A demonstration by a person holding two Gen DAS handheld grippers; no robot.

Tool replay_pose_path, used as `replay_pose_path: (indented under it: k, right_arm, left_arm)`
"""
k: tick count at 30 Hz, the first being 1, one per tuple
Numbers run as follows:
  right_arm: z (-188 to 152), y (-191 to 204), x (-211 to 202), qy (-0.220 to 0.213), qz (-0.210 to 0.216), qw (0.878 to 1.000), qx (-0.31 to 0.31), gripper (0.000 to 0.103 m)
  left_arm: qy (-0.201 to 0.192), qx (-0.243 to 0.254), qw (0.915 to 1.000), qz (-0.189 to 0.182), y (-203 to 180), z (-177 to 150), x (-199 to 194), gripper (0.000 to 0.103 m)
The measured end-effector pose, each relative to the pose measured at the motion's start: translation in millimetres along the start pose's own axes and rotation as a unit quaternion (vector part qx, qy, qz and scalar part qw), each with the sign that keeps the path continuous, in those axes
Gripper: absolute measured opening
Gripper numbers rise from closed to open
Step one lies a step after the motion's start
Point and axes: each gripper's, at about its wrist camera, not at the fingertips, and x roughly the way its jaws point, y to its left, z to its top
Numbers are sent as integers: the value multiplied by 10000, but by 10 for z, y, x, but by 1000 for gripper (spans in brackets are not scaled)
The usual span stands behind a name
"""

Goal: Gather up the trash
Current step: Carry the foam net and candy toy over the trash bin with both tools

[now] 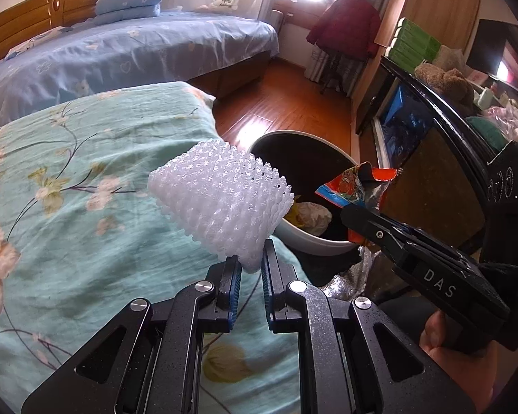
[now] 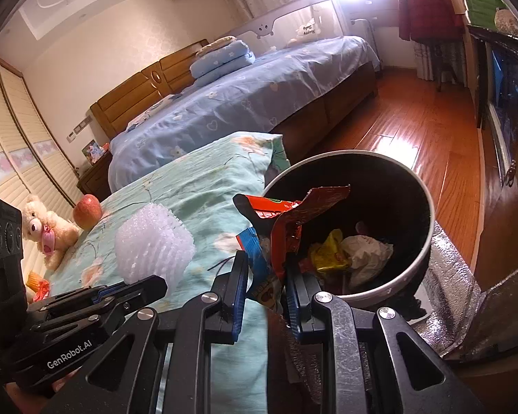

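Observation:
My left gripper (image 1: 250, 258) is shut on a white foam fruit net (image 1: 221, 203) and holds it above the green floral bedspread (image 1: 69, 179), left of the bin. My right gripper (image 2: 267, 269) is shut on a red and blue snack wrapper (image 2: 283, 227) at the near rim of the round bin (image 2: 428, 241). The bin has a white rim and black inside, with crumpled yellow and white trash (image 2: 348, 252) in it. The wrapper (image 1: 357, 184) and bin (image 1: 314, 241) also show in the left wrist view. The net (image 2: 153, 248) shows in the right wrist view.
An apple (image 2: 87, 211) and a teddy bear (image 2: 48, 231) lie on the green bedspread at far left. A blue bed (image 2: 252, 100) stands behind. A dark cabinet (image 1: 428, 158) stands right of the bin. Wood floor (image 2: 414, 131) lies beyond, silver foil mat (image 2: 452, 293) under the bin.

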Motion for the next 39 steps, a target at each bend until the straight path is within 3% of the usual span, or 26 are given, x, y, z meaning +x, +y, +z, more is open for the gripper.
replay_pose_path:
  k: [39]
  right_arm:
    - [145,-470,44,3,-313,9991,292,21]
  left_arm:
    - [216,464,9987,-85,-386,205,365,11]
